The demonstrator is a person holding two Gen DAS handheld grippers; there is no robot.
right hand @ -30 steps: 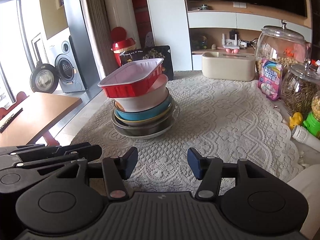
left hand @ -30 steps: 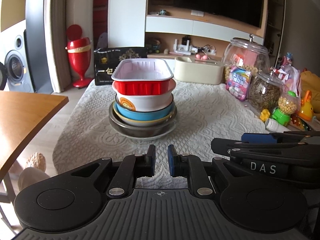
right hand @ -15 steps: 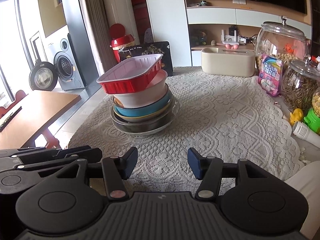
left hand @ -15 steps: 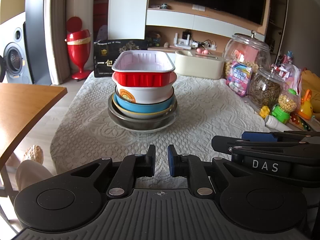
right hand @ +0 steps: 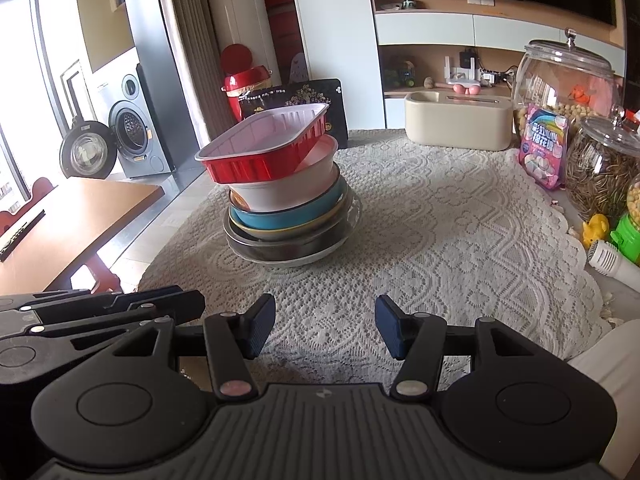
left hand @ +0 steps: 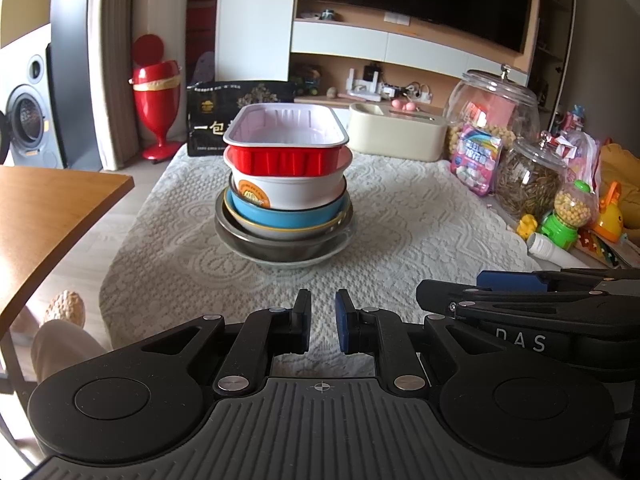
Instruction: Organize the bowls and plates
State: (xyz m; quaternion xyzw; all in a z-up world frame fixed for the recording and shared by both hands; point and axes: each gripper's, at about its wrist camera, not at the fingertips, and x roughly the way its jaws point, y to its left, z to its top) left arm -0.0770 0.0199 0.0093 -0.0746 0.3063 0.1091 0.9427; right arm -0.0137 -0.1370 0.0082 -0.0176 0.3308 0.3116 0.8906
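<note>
Living room, dark TV on the back wall, washing machine (right hand: 132, 136) off to the left. Table under a white lace cloth (left hand: 400, 216) carries everything; a separate wooden table (left hand: 48, 216) sits left of it. Mid-cloth stands one stack of dishes (left hand: 286, 188): metal bowl (left hand: 280, 246) at the bottom, blue bowl (left hand: 288, 214) in it, white bowl (left hand: 292, 192) above, red foil tray (left hand: 286, 140) on top. From the right wrist view the tray sits tilted, overhanging left. Cream box (left hand: 396, 132) behind the stack, snack jars (left hand: 492, 108) and small toys (left hand: 568, 216) along the right edge. Left tool (left hand: 322, 322) low and near, well short of the stack, fingers nearly together, nothing between. Right tool (right hand: 326, 326) beside it, fingers apart, empty, over bare cloth.
</note>
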